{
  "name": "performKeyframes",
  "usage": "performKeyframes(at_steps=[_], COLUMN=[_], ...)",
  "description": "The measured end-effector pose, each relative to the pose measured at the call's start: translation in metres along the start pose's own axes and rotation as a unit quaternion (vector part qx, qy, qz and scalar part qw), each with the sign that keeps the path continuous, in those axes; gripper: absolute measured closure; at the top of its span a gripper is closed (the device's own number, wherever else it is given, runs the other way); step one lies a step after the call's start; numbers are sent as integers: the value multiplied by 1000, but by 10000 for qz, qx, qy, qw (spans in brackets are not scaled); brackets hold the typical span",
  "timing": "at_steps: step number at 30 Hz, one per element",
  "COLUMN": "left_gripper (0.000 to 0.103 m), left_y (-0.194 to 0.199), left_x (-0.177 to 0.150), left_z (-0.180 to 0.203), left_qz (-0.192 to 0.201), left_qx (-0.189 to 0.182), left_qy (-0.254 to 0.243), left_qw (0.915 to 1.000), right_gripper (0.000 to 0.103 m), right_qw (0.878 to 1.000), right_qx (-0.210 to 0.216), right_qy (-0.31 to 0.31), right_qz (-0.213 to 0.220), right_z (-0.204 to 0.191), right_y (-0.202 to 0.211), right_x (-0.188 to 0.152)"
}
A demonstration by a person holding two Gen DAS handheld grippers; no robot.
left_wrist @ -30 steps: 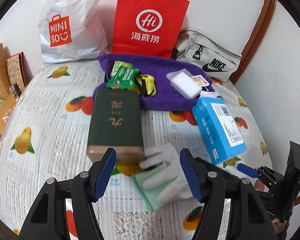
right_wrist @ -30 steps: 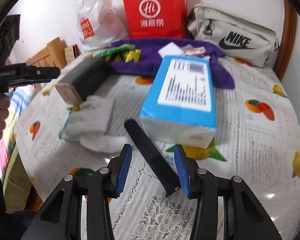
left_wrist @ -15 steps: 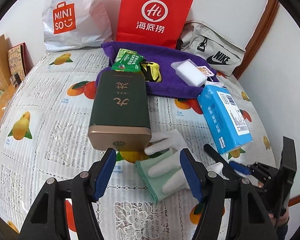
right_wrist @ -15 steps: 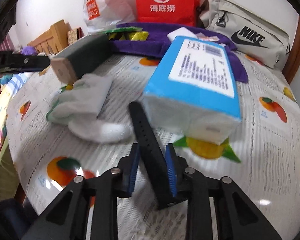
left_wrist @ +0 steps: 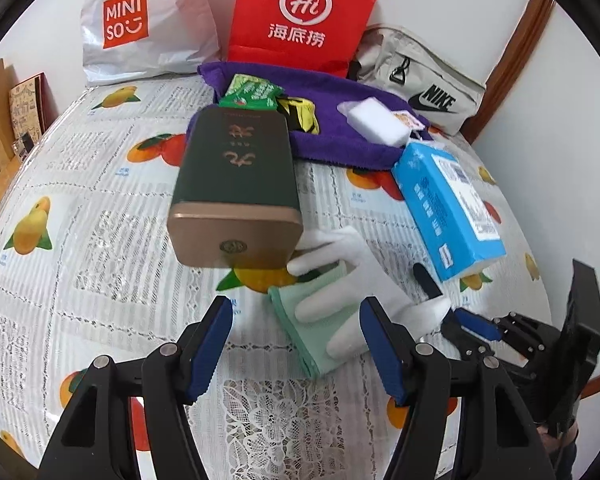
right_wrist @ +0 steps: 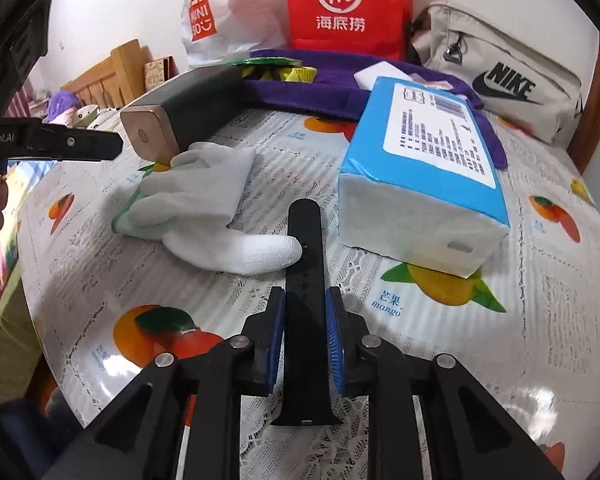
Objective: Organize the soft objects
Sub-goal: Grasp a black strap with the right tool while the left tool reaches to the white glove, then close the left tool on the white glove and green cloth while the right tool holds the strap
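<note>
Right tongs [right_wrist: 305, 332] closing astride black strap [right_wrist: 305, 264] flat on tabletop [right_wrist: 540, 320], long axis running straight ahead between pads. Left tongs [left_wrist: 296, 344] spread, empty, just short of glove [left_wrist: 332, 304].

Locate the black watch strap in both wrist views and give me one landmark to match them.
Left wrist view: black watch strap sits at right of centre, mostly hidden, its tip poking out between the white glove and the blue tissue pack.
Right wrist view: the strap runs up the lower centre, between the closing right tool's pads.
Shared landmark: the blue tissue pack.
</note>
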State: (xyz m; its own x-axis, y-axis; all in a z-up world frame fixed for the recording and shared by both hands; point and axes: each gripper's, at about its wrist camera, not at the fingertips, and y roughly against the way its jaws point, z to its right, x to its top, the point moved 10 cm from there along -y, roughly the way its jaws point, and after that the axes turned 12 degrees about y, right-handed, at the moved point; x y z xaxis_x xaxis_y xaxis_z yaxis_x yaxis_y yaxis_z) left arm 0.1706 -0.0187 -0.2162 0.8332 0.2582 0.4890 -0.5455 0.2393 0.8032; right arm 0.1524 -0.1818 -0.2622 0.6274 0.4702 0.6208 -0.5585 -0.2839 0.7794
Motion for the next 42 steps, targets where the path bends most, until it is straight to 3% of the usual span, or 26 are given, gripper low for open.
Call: performKeyframes(at_steps=[10,12,15,22,25,28,30,33,38,42], left_gripper=[34,23,14,9,10,26,52,71,80,84], left_y=[-42,-46,-54,-69,-70,-67,-62,-58,-48,-35], left_x=[-19,-18,-17,-16,-14,-12,-12,-14,-22,-27], left_z=[16,22,32,45,45,45,47,47,41,28], left_qz=[-372,-334,-332,-121,45,178,197,157,-19,-32], left_qx=[-17,-36,-32,607,642,635,520,369,-50,-149], left_qy=[-103,-148,-245,-835,-815,-891,-972,-986,-770,-552], left_qw=[9993,9993,9991,9946,9946,9938,9937,9943,9970,9984], right_gripper=[83,82,82,81,80,81,81,82,83,83], right_qw=[9990,9986,9985,9984,9984,9983,9981,9979,9980,9976], right_qx=[-70,-134,-118,-94,-147,-263,-318,-353,-332,-314], right_qy=[-426,-507,-534,-561,-538,-498,-491,-513,-524,-611], right_qz=[-67,-85,-85,44,95,164,183,168,114,112], right_z=[15,22,23,24,23,22,21,21,17,15], right_y=[19,22,20,17,16,15,16,17,20,25], right_x=[-20,-25,-29,-25,-23,-22,-22,-21,-23,-25])
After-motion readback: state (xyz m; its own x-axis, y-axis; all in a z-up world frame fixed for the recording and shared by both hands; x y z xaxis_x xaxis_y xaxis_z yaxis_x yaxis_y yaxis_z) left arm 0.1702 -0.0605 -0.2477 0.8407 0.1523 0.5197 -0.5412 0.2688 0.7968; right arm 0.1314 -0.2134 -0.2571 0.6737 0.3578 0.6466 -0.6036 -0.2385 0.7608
